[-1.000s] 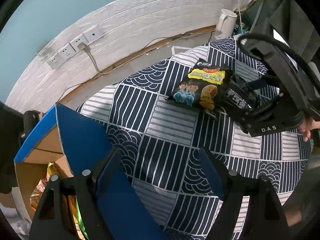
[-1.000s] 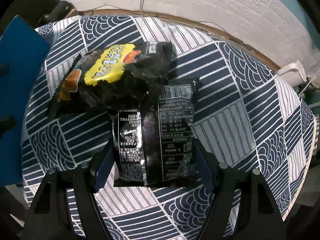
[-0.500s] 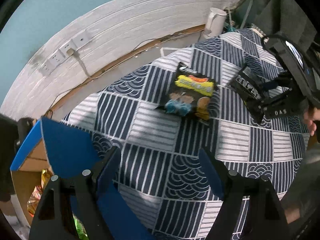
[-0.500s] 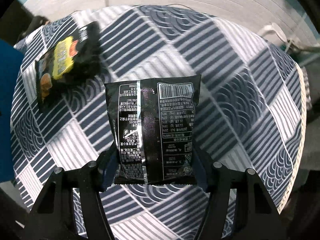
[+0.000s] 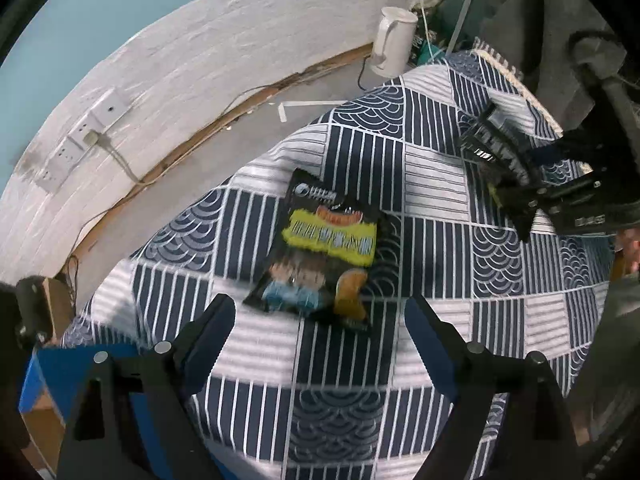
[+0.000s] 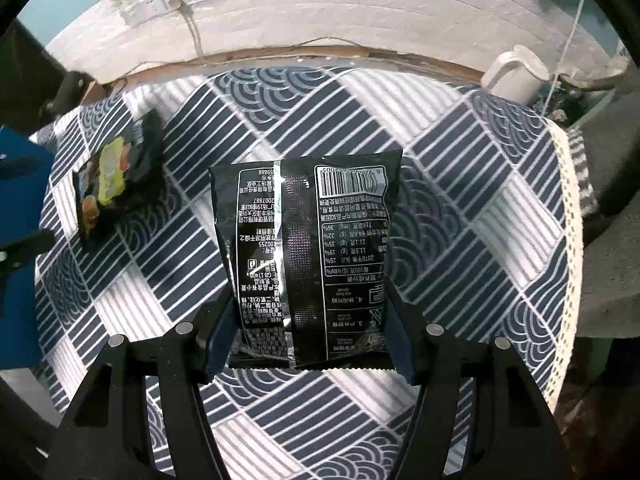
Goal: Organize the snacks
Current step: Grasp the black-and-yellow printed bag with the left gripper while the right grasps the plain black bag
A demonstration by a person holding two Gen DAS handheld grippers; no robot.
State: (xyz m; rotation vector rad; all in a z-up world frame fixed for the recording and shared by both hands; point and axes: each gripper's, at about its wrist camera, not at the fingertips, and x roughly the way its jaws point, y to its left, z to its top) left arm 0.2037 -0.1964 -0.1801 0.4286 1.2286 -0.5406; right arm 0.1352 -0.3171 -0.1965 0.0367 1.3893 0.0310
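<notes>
Two tongs, right (image 6: pixel 308 344) gripping packet (image 6: pixel 308 256), left (image 5: pixel 320 330) open.

dim, bluish light in both views. left view smeared by motion blur, the yellow-labelled snack bag (image 5: pixel 320 252) soft. right view sharper, glare streaking the black snack bag (image 6: pixel 308 256). fisheye bends the wall (image 6: pixel 320 4), corners black.

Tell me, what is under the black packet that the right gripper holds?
Under the lifted black packet, held by the right gripper, only the patterned tablecloth shows. The cloth directly behind the packet is covered, so anything lying there cannot be seen.
</notes>
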